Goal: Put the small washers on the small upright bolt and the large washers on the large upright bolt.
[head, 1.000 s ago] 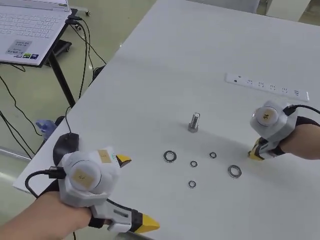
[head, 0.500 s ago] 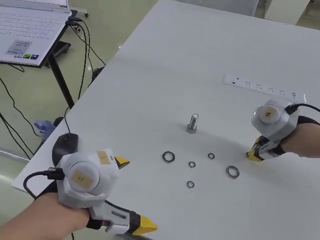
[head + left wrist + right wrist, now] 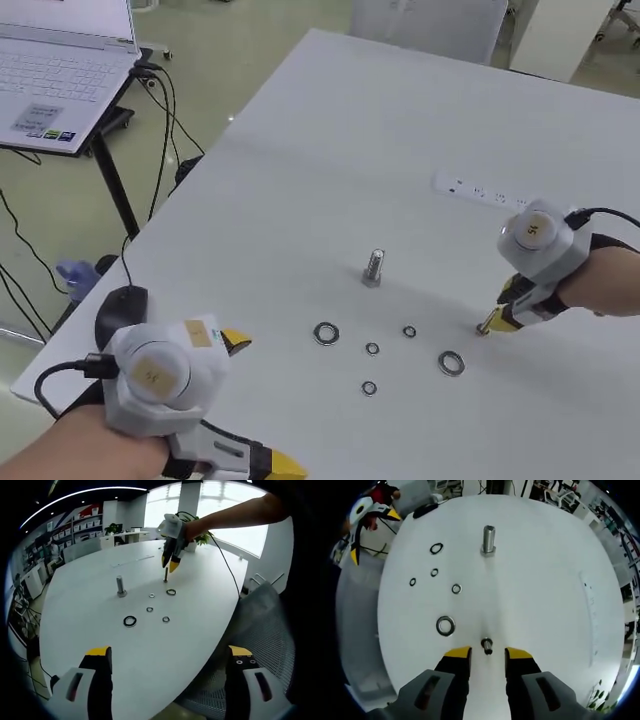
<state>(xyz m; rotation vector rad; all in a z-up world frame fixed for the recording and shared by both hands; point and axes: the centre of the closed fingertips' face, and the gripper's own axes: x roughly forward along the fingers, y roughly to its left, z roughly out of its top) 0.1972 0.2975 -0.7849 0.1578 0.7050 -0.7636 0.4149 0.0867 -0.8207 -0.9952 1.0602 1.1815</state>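
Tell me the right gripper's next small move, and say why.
Probably back the right gripper off the small bolt and toward the nearby large washer. The bolt stands upright on the table, free between the open fingers, and carries no washer yet.

On the white table (image 3: 300, 180) we see a large bolt (image 3: 373, 268) standing upright, with two large washers (image 3: 326, 333) and three small washers (image 3: 372, 349) lying flat nearer us. The right gripper (image 3: 506, 318) has its yellow tips just beside a small bolt (image 3: 483, 327). At bottom left, the left gripper (image 3: 262, 405) has its jaws wide apart.
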